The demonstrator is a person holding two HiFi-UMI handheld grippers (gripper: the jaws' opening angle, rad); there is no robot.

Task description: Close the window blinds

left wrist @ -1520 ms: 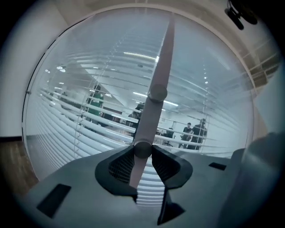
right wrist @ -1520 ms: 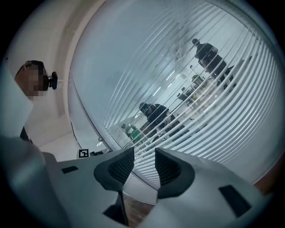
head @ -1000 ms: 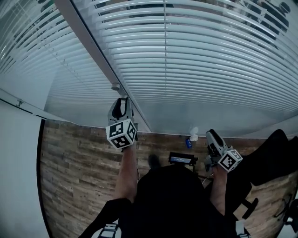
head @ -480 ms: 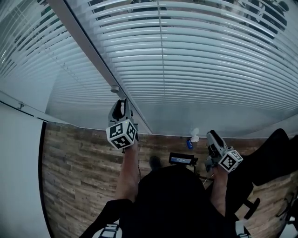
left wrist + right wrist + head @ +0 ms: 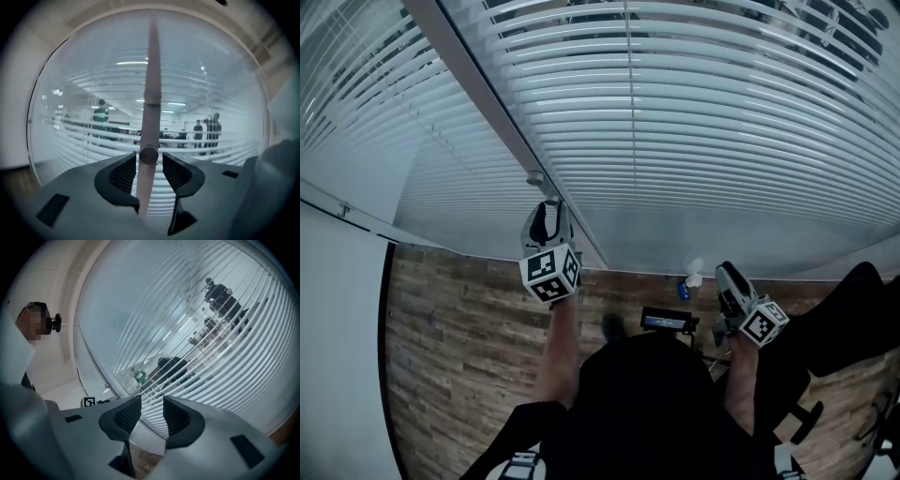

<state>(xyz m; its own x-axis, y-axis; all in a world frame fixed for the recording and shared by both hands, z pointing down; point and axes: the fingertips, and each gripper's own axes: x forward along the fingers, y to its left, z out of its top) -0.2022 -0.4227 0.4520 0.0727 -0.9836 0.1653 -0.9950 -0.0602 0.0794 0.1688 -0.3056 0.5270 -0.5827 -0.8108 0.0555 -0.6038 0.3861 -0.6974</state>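
White slatted blinds cover the glass wall in front of me. The thin tilt wand hangs down between my left gripper's two jaws. Those jaws have just been opening. A small gap shows on each side of the wand, so the pads do not press on it. In the head view the left gripper is held up at the window post, just under the wand's end. My right gripper is held lower at the right. In its own view the right gripper is open and empty, facing the blinds.
A slanted window post separates two blind panels. A white wall lies at the left over the wooden floor. A blue bottle and a black device sit near the glass. People stand behind the glass.
The left gripper's marker cube sits very slightly lower and further right than a second ago. The right gripper has kept still.
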